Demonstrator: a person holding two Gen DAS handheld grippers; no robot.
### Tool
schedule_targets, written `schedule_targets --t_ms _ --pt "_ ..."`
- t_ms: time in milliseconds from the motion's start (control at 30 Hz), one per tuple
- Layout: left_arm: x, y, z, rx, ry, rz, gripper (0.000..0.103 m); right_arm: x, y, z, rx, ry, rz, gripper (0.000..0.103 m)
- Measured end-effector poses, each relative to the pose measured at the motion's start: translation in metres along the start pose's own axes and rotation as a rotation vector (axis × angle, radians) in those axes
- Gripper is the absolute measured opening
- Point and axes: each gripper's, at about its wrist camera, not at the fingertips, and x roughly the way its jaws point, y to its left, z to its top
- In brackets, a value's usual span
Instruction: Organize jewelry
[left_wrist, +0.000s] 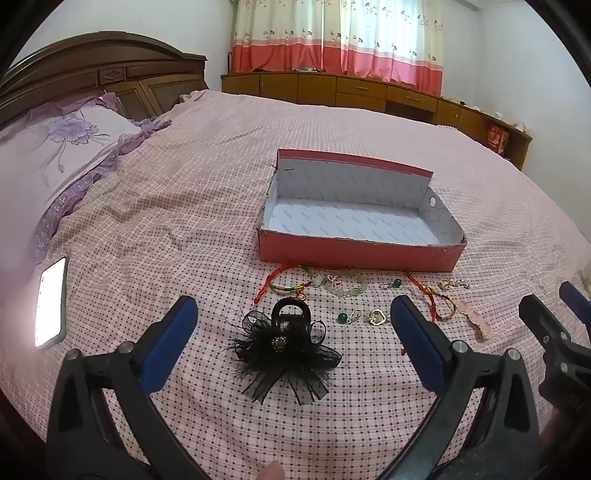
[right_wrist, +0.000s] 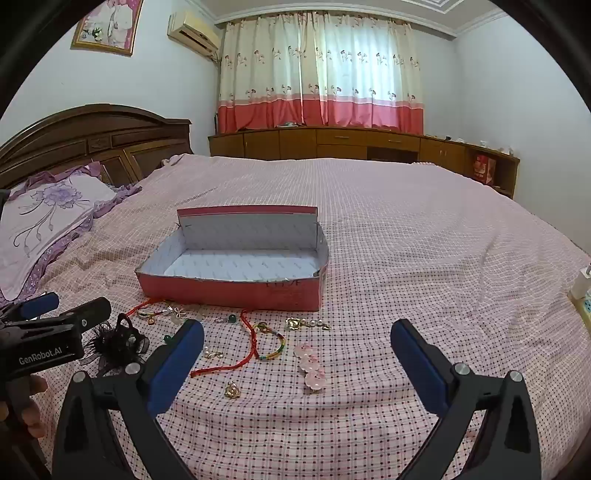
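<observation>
now the left gripper (left_wrist: 293, 332) hangs released, blue pads wide apart, over a black feathered hair claw (left_wrist: 286, 341) on the pink checked bedspread (left_wrist: 184, 206). beyond it, bracelets, green-bead earrings (left_wrist: 349, 317) and gold charms lie strewn along the near side of the open red cardboard box (left_wrist: 360, 253). right of that, the right gripper (right_wrist: 297, 350) is equally released above pink flower clips (right_wrist: 312, 365).

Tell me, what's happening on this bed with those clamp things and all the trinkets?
A person is holding two handheld grippers over a bed, about to tidy jewelry. Both the left gripper and the right gripper are wide open and hold nothing. The red box sits open and empty. In front of it, bracelets, pendants, a pink hair clip and a black feathered hair claw are scattered on the checked bedspread. Nothing has been put away yet.
</observation>
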Motion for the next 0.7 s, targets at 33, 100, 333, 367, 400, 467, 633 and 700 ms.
schedule_targets --t_ms 33,100,333,367,400,467,633,700 --pt "0.0002 -0.0005 0.0002 0.003 0.000 -0.001 0.097 0.0001 -0.0001 0.0000 0.002 0.004 0.002 0.103" --pt "0.0005 -0.0022 0.0007 0.010 -0.001 0.000 0.097 0.0002 0.0000 0.0002 0.002 0.005 0.002 0.103" --pt "-0.0003 -0.0089 0.0014 0.016 -0.002 -0.002 0.097 -0.0005 -0.0001 0.0004 0.002 0.001 0.001 0.103" --pt "-0.0006 -0.0092 0.0005 0.016 -0.004 -0.002 0.097 -0.0007 -0.0002 0.0005 0.003 0.000 0.002 0.103" --pt "-0.0018 -0.0051 -0.0009 0.014 -0.010 -0.010 0.097 -0.0009 -0.0002 0.0006 0.003 0.000 0.002 0.103" --pt "-0.0017 -0.0056 -0.0009 0.014 -0.010 -0.010 0.097 -0.0009 -0.0002 0.0008 0.003 0.000 0.002 0.103" --pt "-0.0017 -0.0052 -0.0007 0.012 -0.009 -0.012 0.097 -0.0013 -0.0004 0.0009 0.003 0.000 0.002 0.103" --pt "-0.0016 -0.0054 -0.0007 0.012 -0.009 -0.011 0.097 -0.0015 -0.0007 0.0008 0.003 0.000 0.002 0.103"
